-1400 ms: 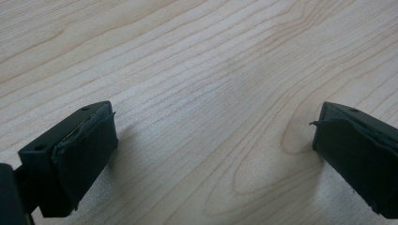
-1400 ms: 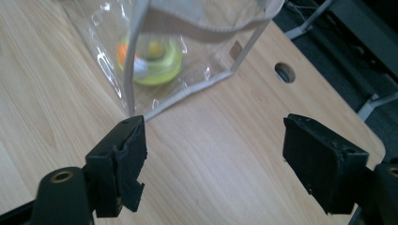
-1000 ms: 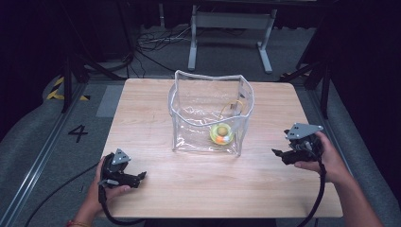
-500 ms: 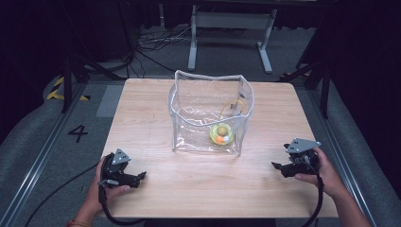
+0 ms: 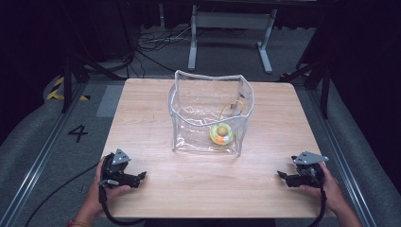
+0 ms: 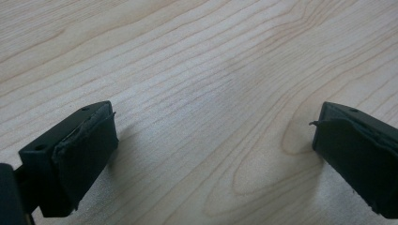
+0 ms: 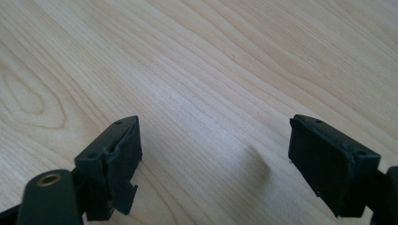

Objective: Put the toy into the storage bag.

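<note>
High view puts both grippers at the near edge of the wooden table (image 5: 156,118), well short of the clear plastic bag (image 5: 208,116) that stands open-topped at the table's middle. Nearer than the bag and off to its left, the left gripper (image 5: 142,176) rests low over the wood in the person's hand; the left gripper view shows its jaws spread wide with bare grain between them, holding nothing. Nearer than the bag and off to its right, the right gripper (image 5: 280,176) sits the same way, and the right gripper view shows its jaws also wide apart and empty. Inside the bag, at its right front corner, lies a small round yellow-green object (image 5: 221,133) with a touch of orange. Judging from this, the work stands at a rest point, either about to start or just finished. Any next reach would call for one gripper to travel forward to the bag's rim, and probably the other to steady its floppy wall.
</note>
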{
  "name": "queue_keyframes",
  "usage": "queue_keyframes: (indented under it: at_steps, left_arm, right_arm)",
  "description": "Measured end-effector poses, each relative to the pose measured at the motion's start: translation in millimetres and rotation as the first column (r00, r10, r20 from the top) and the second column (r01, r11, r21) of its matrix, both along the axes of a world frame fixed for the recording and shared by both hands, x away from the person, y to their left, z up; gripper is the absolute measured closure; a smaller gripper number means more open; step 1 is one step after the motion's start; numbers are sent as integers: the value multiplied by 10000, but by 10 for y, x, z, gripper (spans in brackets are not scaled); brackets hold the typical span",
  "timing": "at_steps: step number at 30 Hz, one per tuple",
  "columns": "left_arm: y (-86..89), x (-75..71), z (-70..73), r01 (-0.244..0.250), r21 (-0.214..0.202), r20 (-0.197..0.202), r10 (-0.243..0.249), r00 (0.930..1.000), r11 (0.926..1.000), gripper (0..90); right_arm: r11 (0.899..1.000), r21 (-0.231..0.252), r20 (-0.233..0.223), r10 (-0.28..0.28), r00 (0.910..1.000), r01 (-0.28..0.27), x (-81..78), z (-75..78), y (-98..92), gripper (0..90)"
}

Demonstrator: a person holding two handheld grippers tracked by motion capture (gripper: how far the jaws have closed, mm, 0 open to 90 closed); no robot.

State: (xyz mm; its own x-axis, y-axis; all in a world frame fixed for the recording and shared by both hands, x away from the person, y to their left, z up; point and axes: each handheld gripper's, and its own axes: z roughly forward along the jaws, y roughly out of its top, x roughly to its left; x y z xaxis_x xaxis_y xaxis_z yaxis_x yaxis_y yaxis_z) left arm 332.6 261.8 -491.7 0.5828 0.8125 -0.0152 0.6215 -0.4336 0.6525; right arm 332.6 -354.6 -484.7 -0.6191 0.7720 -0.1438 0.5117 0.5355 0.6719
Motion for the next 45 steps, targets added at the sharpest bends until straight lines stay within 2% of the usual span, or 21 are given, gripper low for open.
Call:
queue_keyframes:
  at_steps: [2,4,5,6,7,9,10,28,36,45]
  left_arm:
    - [0,0,0,2,1,0,-2,10000,10000,6]
    - [0,0,0,1,-3,4,-1,10000,10000,6]
    - [0,0,0,1,-3,4,-1,10000,10000,6]
    - [-1,0,-2,-14,-8,28,14,10000,10000,6]
    - [-1,0,-3,-17,-13,33,17,10000,10000,6]
    - [-1,0,-2,-12,-6,29,12,10000,10000,6]
    - [0,0,0,1,-2,2,-1,10000,10000,6]
    - [-6,-9,-3,-106,-23,30,107,9999,9999,7]
    - [-5,-9,-3,-104,-24,23,104,9999,9999,7]
    - [-4,-6,-4,-81,-26,30,81,10000,10000,7]
  right_arm:
    - [9996,270,158,-107,9998,103,-33,-26,-61,176]
    - [9965,768,282,-349,9990,327,-61,-72,-116,171]
    - [9965,768,282,-349,9990,327,-61,-72,-116,171]
    - [9924,1143,233,-476,9986,446,-70,-98,-146,171]
    - [9873,1436,-86,-667,9977,673,-68,-109,-190,156]
    - [9856,1512,-198,-734,9971,755,-59,-112,-203,151]
    - [9820,1656,-457,-844,9954,909,-42,-115,-218,148]
    - [9811,1657,-456,-940,9945,1004,-46,-117,-211,145]
    - [9795,1594,-524,-1162,9918,1232,-40,-119,-204,103]
    - [9794,1580,-522,-1188,9916,1256,-40,-119,-203,100]
